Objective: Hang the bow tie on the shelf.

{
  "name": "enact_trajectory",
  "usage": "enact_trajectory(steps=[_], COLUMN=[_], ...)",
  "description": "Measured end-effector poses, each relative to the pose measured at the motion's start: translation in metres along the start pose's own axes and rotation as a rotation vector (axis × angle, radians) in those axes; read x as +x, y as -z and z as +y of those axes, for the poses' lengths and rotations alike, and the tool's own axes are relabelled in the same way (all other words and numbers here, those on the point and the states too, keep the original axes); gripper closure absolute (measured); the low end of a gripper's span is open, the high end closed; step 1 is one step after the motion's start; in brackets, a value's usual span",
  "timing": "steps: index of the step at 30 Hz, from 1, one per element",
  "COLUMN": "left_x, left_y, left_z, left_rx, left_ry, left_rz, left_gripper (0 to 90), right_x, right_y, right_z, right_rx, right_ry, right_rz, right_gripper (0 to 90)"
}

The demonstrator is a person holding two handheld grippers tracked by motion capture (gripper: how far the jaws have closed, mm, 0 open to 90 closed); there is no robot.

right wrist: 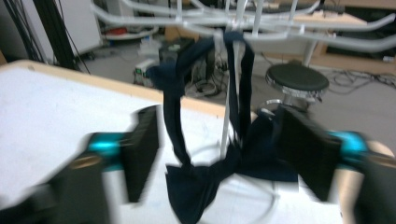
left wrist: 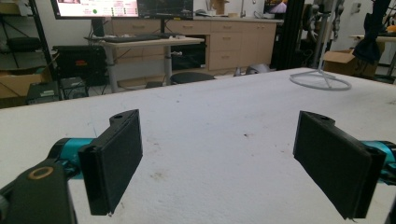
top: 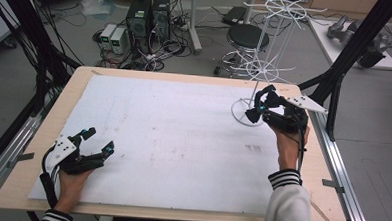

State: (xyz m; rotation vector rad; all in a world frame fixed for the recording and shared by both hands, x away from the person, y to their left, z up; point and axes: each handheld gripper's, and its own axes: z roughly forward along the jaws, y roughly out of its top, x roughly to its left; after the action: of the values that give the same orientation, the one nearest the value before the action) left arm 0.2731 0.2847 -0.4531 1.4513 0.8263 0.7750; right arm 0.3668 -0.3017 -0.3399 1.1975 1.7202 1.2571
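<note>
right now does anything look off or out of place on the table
Nothing is spilled or damaged. The dark bow tie hangs by its strap from a lower arm of the white wire rack, between the open jaws of the right gripper. The left gripper is open on the mat.

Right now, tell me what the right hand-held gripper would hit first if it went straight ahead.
The dark bow tie hanging from the white wire rack. It lies between the right hand-held gripper's open jaws, with the rack's pole just behind, though blur makes depth uncertain.

Motion blur smears the right claw point(right wrist: 219, 158) and dark bow tie point(right wrist: 210, 179).
</note>
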Motion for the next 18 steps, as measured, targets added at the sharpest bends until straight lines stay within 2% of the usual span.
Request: enact_trajectory(steps=[1, 4, 6, 10, 14, 18], left_x=[0.0, 0.0, 0.0, 0.0, 0.0, 0.0], left_y=[0.0, 0.001, 0.001, 0.001, 0.001, 0.002], left_z=[0.0, 0.0, 0.0, 0.0, 0.0, 0.0], left_rx=[-0.002, -0.007, -0.008, -0.009, -0.008, -0.013], left_ry=[-0.003, -0.005, -0.004, -0.004, 0.001, -0.004], left_rz=[-0.001, 0.002, 0.002, 0.001, -0.004, -0.001], left_gripper=[16.1, 16.0, 16.0, 16.0, 16.0, 16.0], right_x=[0.001, 0.004, 0.006, 0.017, 0.033, 0.048], right_y=[0.002, 0.009, 0.014, 0.027, 0.042, 0.054], right_z=[-0.002, -0.008, -0.012, -0.025, -0.049, -0.082], right_rx=[0.004, -0.011, -0.024, -0.055, -0.117, -0.177], right_ry=[-0.013, -0.021, -0.027, -0.023, -0.024, -0.054], right_rz=[0.006, 0.023, 0.045, 0.08, 0.131, 0.162], right_gripper=[11.2, 9.0, 2.2, 1.6, 1.6, 1.6])
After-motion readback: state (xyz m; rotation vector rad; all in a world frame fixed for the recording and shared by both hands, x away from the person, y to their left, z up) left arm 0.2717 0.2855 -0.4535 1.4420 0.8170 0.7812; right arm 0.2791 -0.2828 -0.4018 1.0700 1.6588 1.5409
